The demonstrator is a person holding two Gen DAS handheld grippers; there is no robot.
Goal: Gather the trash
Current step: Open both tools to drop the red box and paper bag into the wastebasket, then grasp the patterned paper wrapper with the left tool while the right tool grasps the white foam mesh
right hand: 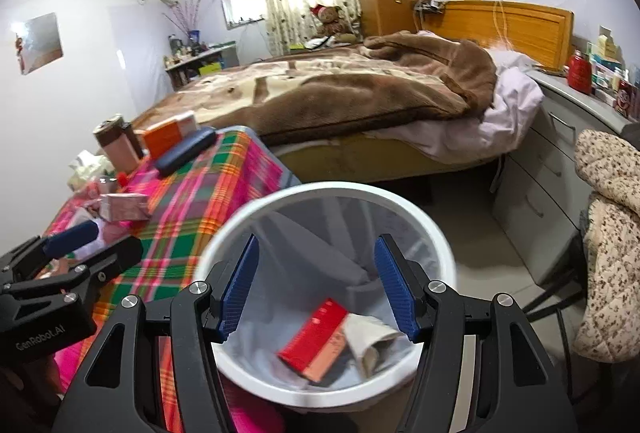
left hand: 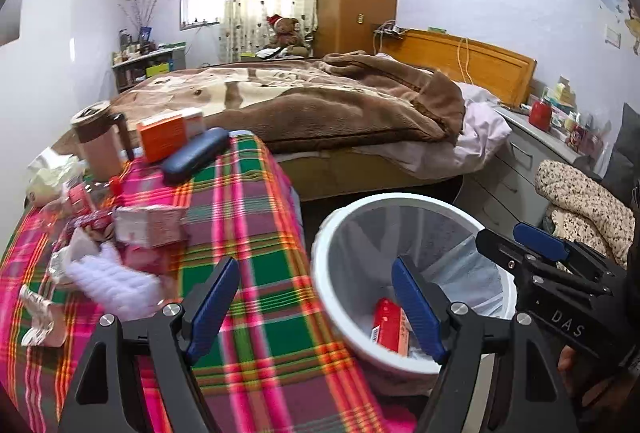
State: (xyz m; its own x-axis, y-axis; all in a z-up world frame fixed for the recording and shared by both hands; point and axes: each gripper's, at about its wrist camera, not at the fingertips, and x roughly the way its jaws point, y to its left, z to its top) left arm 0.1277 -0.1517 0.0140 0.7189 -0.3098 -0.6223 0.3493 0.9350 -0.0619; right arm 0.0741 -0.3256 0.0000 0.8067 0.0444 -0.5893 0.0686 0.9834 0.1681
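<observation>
A white bin [left hand: 400, 199] [right hand: 328, 189] with a clear liner stands on the floor beside the plaid-covered table [left hand: 260, 233]. Inside it lie a red box [right hand: 316, 337] [left hand: 387, 325] and a crumpled paper [right hand: 372, 337]. My right gripper [right hand: 318, 293] hangs over the bin's mouth, open, with nothing between its fingers. My left gripper [left hand: 316, 313] is open and holds nothing, straddling the table's edge and the bin's rim. On the table's left lie a pink box [left hand: 152, 225], a white fluffy piece [left hand: 112, 281] and a crinkled wrapper [left hand: 40, 313].
At the table's far end stand a brown tumbler [left hand: 100, 145], an orange box [left hand: 164, 135] and a dark blue case [left hand: 196, 155]. A bed [left hand: 320, 101] lies behind. A grey drawer cabinet [left hand: 516, 161] and a chair with a floral quilt [left hand: 580, 201] are right of the bin.
</observation>
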